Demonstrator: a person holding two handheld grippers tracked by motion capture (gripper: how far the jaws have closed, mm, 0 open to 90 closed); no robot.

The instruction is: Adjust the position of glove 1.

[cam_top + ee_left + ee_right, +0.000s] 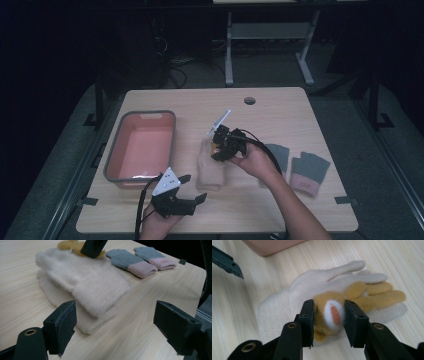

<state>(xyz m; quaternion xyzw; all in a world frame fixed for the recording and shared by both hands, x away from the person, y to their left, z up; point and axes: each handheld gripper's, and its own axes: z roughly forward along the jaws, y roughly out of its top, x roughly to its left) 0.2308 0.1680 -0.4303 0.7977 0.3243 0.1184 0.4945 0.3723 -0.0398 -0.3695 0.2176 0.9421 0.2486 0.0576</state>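
Mustard-yellow glove [329, 312] sits clamped in my right tongs [329, 317], just above the cream gloves [82, 287] mid-tabletop. My left tongs [113, 327] hang apart near the front edge. Fuzzy fabrics may cling, so lifting might drag a cream glove along.

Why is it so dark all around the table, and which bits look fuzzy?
In the high view, light falls on the table while the room behind stays nearly black. In the left gripper view, the cream gloves are a little blurred. In the right gripper view, the yellow glove is sharp.
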